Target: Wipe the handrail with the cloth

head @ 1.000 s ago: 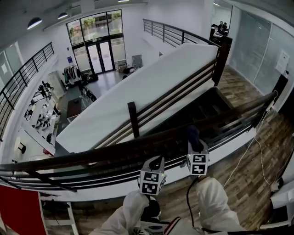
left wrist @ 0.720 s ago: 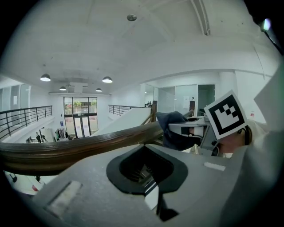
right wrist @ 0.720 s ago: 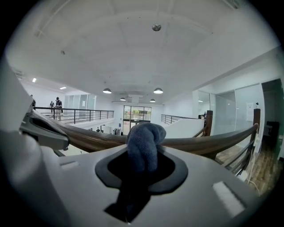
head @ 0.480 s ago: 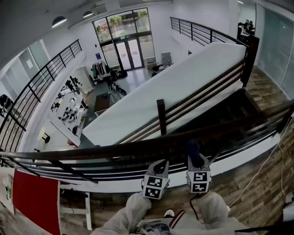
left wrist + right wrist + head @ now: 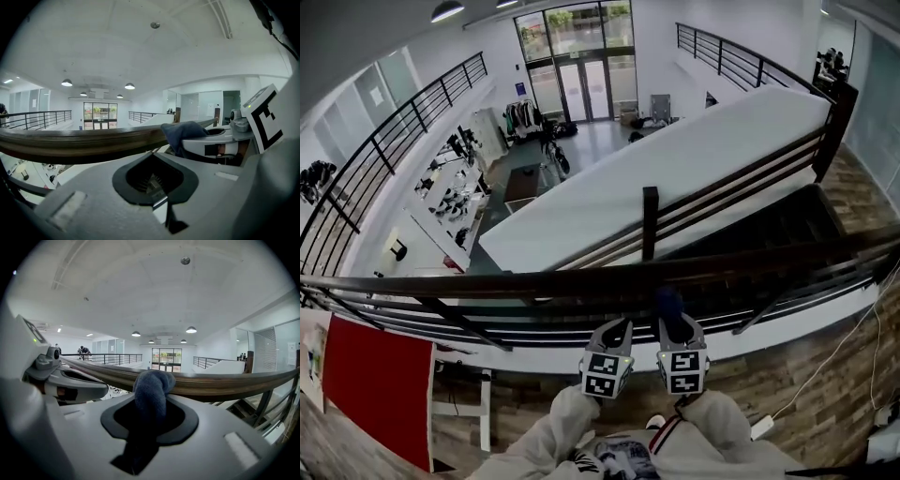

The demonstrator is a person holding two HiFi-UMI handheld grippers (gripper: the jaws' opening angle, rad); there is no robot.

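The handrail [image 5: 534, 281] runs off both sides of the head view. The lower end of the cloth [image 5: 152, 390] sinks out of sight in the dark slot between the jaws of the right gripper [image 5: 151, 413]. The distant people [image 5: 84, 351] are too small to make out.

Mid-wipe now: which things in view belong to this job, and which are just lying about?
In the job:
- blue cloth, clamped in the right tool
- wooden handrail, at the cloth
- left tool, shut, empty

Just about:
- red panel
- staircase
- clothes rack downstairs
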